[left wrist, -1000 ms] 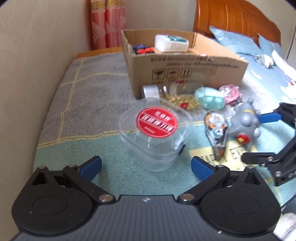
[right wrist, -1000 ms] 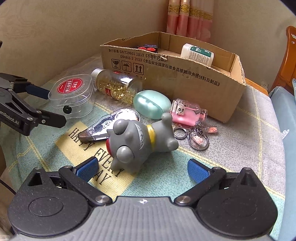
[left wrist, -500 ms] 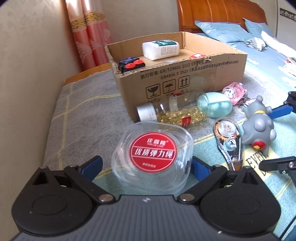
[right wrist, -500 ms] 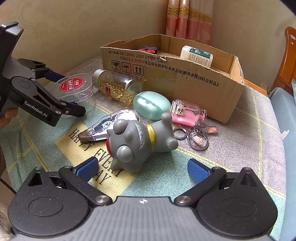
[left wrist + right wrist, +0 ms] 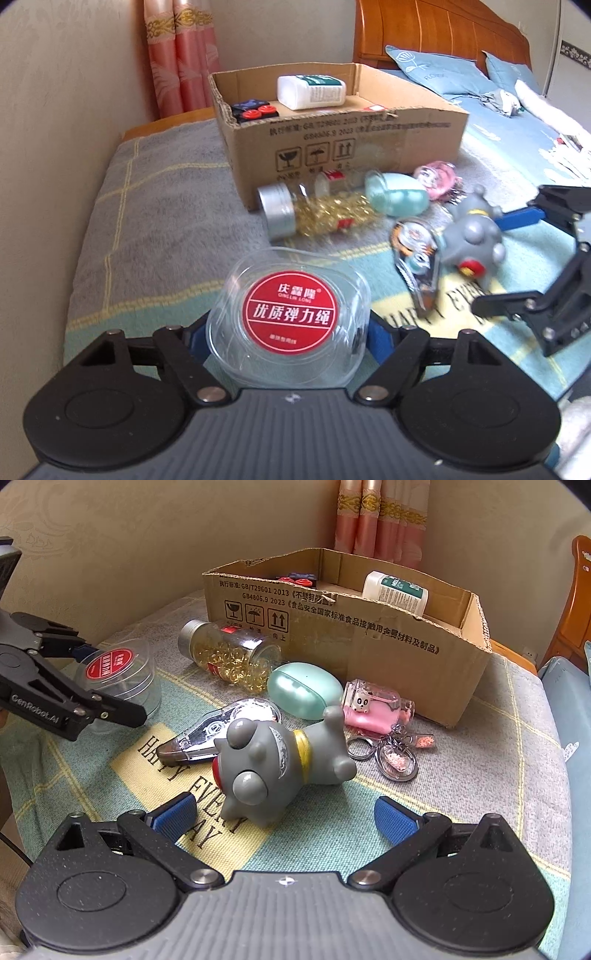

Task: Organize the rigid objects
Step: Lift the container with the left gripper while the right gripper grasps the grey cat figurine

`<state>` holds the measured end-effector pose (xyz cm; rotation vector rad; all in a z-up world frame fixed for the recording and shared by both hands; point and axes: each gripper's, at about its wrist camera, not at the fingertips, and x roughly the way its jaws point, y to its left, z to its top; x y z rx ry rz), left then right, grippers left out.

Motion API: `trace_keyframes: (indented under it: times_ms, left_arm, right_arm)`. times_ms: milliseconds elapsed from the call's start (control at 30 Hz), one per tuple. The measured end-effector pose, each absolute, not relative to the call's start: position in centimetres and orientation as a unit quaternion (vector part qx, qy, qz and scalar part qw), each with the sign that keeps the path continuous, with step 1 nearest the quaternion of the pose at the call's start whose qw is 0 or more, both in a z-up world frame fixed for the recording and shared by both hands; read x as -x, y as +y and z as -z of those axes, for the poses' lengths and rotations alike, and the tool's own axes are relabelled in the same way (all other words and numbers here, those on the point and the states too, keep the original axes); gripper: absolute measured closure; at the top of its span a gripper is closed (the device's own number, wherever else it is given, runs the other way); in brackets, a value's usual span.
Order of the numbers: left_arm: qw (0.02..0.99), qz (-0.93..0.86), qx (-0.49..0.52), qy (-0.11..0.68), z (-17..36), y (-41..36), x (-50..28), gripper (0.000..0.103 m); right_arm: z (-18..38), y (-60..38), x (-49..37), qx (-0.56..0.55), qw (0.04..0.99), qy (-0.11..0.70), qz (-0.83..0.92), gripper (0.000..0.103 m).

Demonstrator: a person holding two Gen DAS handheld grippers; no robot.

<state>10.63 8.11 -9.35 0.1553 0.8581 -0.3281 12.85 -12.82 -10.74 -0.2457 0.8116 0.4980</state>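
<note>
Since a second ago, the left gripper (image 5: 288, 332) has come up around the clear plastic tub (image 5: 291, 314) with the round red sticker, and its jaws have just been closing. Now both blue pads (image 5: 376, 334) sit tight against the tub's two sides, so the gripper is grasping the tub. From the right wrist view the tub (image 5: 118, 675) is at the far left of the blanket (image 5: 480, 768), between the black fingers.

The right gripper (image 5: 284, 816) has not moved. Its blue pads stand wide apart with nothing between them, so it is released. Just past it lies the grey toy animal (image 5: 273, 764) on its side, on the yellow patch with letters.

A tape roller (image 5: 221, 734) lies touching the toy's far left side. Behind those are a mint green egg-shaped case (image 5: 306, 690) and a pink keychain bottle (image 5: 373, 709) with metal rings near the toy. A clear bottle of golden pills (image 5: 229, 657) with a silver cap lies on its side, right in front of the cardboard box (image 5: 369, 638).

The box stands at the far end of the blanket. Inside it are a white bottle (image 5: 395, 592) with a green label and a small dark thing with red buttons (image 5: 255, 110).
</note>
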Motion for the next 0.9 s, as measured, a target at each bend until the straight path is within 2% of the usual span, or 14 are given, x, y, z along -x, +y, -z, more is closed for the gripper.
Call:
trace_keyframes:
  times_ms: [333,700,767,900]
  left_arm:
    - [0.887,0.173,-0.124,0.411,8.9,7.2,-10.7,0.018]
    - [0.884,0.191,-0.128,0.407,8.5,7.3,-11.0,0.02]
    - [0.883,0.194,-0.12,0.411,8.7,7.5,-11.2,0.026]
    - [0.883,0.192,-0.113,0.413,8.6,7.5,-11.1,0.026]
  right_arm:
    - [10.0,-11.9,-14.3,0.157,0.873,0.387,-0.253,0.0]
    - [9.0,-11.5,-14.7,0.158,0.866,0.381,-0.281,0.026]
    - [9.0,-11.4,-14.6,0.162,0.867,0.381,-0.278,0.026]
    - [9.0,-11.5,-14.5,0.154,0.868,0.385,-0.273,0.027]
